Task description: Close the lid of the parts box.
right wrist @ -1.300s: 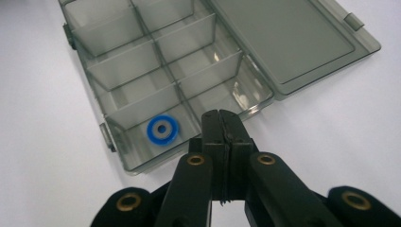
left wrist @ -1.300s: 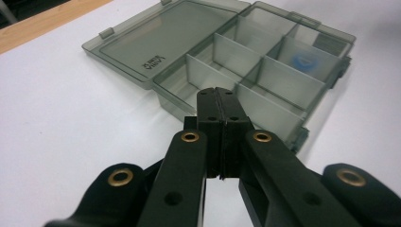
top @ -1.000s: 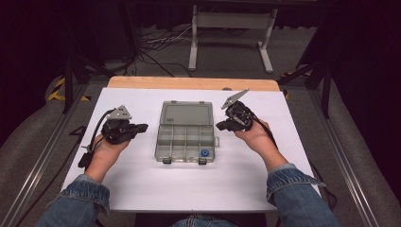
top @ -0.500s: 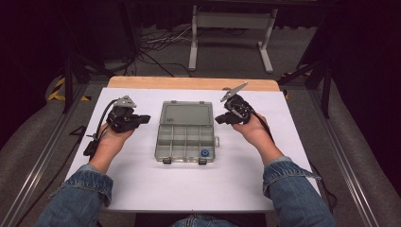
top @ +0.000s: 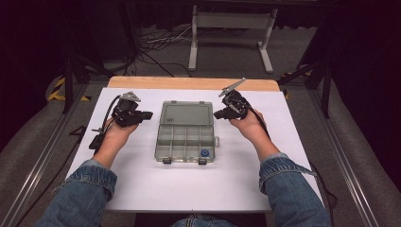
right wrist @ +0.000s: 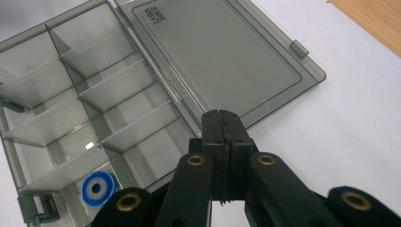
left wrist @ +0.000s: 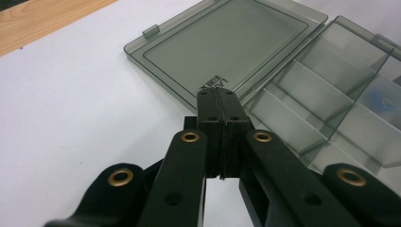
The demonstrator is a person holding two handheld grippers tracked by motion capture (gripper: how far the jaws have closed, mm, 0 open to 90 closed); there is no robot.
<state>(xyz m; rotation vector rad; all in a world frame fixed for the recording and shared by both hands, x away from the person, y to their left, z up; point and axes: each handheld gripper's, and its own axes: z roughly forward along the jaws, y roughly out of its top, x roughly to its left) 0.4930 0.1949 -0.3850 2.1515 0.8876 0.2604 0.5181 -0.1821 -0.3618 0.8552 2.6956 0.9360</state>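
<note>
- High view: a clear grey compartment box [top: 185, 132] lying open at the middle of the white desk [top: 142, 189], lid flat on the far side of the tray. Left claw [top: 147, 114] held just off the box's left edge, level with the lid, pointing toward it. Right claw [top: 218, 114] just off the box's right edge, also level with the lid, pointing inward. Both apart from the box. Compared with a second ago: left claw carried farther from the person, from beside the tray up to lid level; right claw and box much where they were. Denim sleeves [top: 80, 189] at the near edge of the desk.
- Left gripper view: left claw [left wrist: 220, 97] clenched, jaws pressed flat together with nothing between them, tip over the lid's [left wrist: 227, 45] near edge, small printed lettering just beyond it. Tray dividers [left wrist: 312, 90] to the right of the lid.
- Right gripper view: right claw [right wrist: 222, 118] likewise clenched and empty, tip over the lid's edge. Small blue ring [right wrist: 98, 188] in a corner compartment of the tray, at the end away from the lid.
</note>
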